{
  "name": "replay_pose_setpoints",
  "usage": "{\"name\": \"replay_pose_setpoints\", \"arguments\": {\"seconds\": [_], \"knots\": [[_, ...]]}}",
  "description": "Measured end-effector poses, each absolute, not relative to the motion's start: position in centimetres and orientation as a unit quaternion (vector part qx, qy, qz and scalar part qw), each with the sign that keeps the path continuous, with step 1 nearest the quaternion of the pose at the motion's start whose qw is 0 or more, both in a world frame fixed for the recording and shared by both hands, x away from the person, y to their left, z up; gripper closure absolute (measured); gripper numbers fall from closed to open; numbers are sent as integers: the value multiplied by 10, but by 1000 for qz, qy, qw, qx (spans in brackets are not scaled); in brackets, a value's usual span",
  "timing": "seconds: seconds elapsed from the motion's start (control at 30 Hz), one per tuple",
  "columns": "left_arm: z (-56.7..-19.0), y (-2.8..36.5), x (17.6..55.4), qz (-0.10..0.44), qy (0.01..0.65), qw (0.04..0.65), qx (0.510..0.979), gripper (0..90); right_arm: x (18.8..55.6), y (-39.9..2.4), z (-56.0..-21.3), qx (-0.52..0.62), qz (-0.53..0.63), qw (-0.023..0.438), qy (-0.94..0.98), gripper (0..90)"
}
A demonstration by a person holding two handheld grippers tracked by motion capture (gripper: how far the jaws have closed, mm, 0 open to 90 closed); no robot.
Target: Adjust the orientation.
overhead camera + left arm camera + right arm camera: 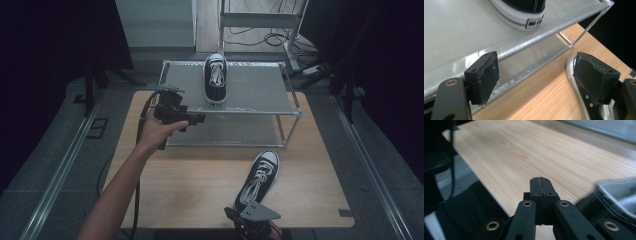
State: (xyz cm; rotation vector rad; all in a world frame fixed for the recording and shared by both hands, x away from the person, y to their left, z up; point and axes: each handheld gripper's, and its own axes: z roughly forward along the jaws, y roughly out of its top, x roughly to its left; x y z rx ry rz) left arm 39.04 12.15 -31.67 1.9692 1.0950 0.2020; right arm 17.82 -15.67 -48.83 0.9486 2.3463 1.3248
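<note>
A black-and-white sneaker (215,80) stands on the top shelf of a grey metal shoe rack (255,90); its heel (524,15) faces me. Its mate (260,180) lies on the wooden table (190,180) in front of the rack, toe toward the rack. My left gripper (200,119) hovers by the rack's front left corner, held by a hand, open with nothing between its jaws (536,75). My right gripper (235,214) sits at the table's near edge just behind the lower sneaker's heel (614,195). Its jaws (540,182) are pressed together with nothing between them.
The rack has a lower shelf (225,130) with nothing on it. Dark curtains stand to both sides. Cables and a metal frame (260,20) lie on the floor behind the table. A black cable trails from the left gripper over the table's left edge.
</note>
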Motion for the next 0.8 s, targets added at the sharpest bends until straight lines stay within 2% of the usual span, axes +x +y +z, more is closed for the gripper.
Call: {"name": "replay_pose_setpoints", "arguments": {"seconds": [0.1, 0.2, 0.23, 0.4, 0.6, 0.8], "knots": [[-324, 126, 388, 78, 441, 429, 785, 212, 184, -167, -492, 339, 455, 154, 809, 900], [-329, 129, 385, 81, 443, 426, 784, 213, 186, -171, -493, 340, 464, 135, 807, 900], [-336, 132, 382, 83, 445, 426, 783, 216, 185, -171, -493, 323, 459, 149, 814, 900], [-354, 139, 372, 80, 450, 422, 783, 217, 187, -177, -493, 316, 465, 137, 815, 900], [-388, 151, 354, 74, 457, 408, 787, 219, 182, -188, -492, 323, 465, 144, 811, 900], [-419, 152, 338, 70, 454, 386, 800, 222, 172, -222, -491, 353, 464, 164, 796, 900]]}}
